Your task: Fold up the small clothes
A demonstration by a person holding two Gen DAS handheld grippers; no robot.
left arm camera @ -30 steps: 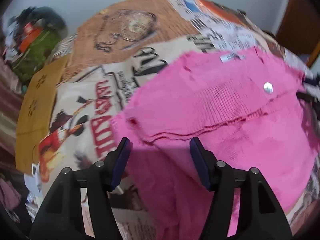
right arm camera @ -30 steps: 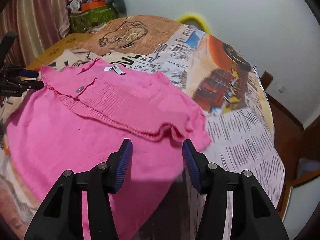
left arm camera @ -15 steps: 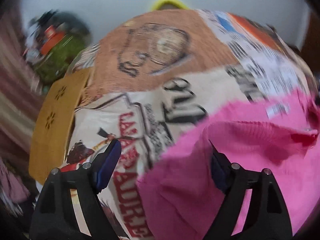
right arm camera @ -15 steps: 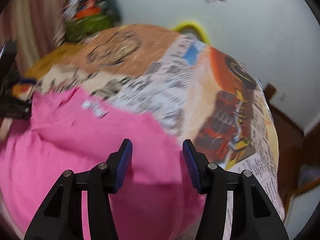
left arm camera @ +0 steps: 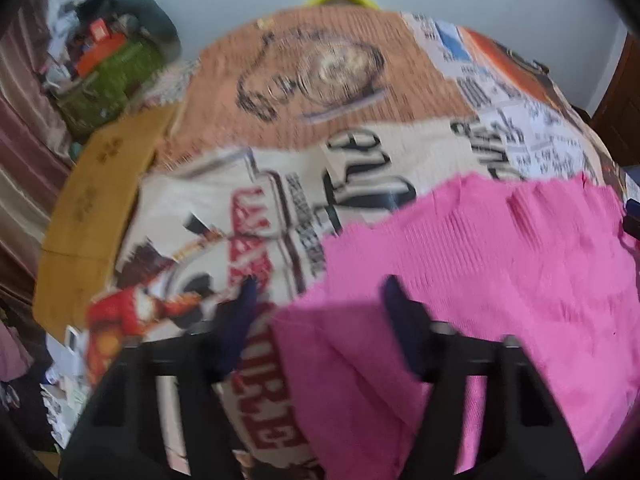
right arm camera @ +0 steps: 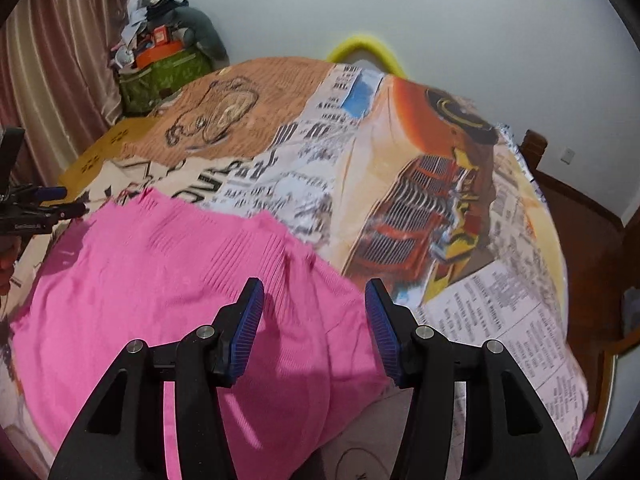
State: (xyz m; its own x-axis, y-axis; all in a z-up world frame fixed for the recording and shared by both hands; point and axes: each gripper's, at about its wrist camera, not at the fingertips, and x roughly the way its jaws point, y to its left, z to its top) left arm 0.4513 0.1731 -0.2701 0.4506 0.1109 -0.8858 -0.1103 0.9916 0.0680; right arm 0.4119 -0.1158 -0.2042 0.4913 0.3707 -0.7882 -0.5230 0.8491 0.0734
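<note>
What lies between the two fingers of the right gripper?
In the right wrist view, the pink sweater lies below the gap of the right gripper; its edge crosses there. The blue pads stand apart from it.

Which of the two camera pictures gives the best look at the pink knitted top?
The right wrist view: the pink top is sharp there, ribbing clear, nearly its whole spread visible on the printed bedspread. The left wrist view shows it blurred and cut off at the picture's right edge.

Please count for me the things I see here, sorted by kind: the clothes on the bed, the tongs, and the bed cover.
Pink garment: 1
Tongs: 2, left tongs and right tongs
Printed bed cover: 1
Total: 4
</note>
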